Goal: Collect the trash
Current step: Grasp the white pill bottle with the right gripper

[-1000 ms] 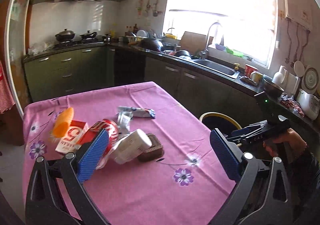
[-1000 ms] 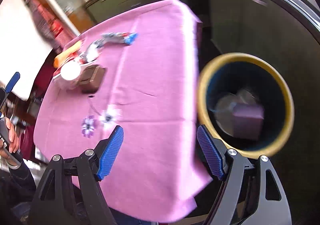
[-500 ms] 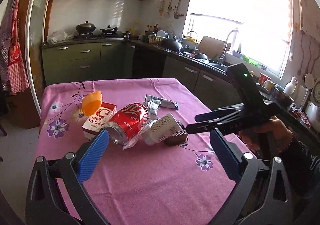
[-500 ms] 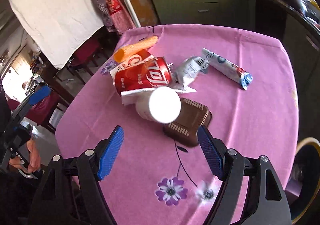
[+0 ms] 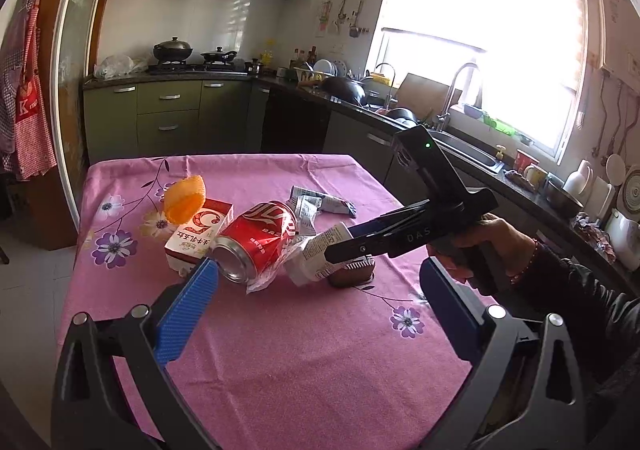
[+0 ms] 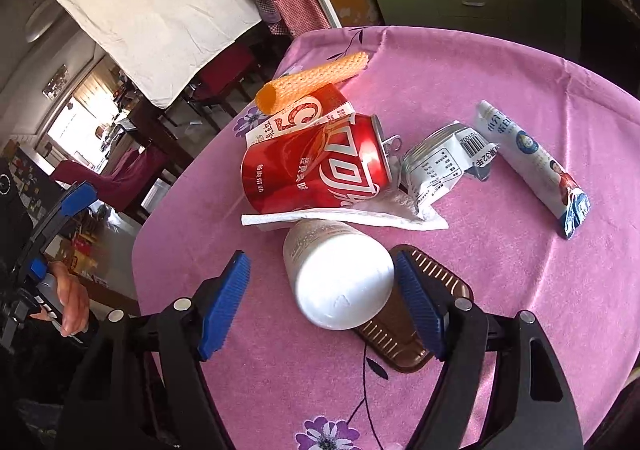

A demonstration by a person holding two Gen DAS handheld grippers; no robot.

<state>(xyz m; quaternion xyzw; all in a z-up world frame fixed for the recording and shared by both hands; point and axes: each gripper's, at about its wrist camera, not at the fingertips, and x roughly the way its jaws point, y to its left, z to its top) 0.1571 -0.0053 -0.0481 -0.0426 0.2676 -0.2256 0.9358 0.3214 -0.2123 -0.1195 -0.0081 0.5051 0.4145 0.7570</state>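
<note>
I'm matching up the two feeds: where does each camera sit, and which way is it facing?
Left wrist: on the left gripper, looking across the table toward the kitchen window; shows the right gripper and right hand.
Right wrist: on the right gripper, angled down at the white bottle; left hand at its edge.
Shared: red can, bottle.

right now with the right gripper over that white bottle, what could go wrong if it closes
The right gripper is open around the white bottle, which lies on its side partly on the brown tray; the round body may roll or squirt out. The tissue touches the bottle and runs under the red can, so a lift could drag both.
</note>
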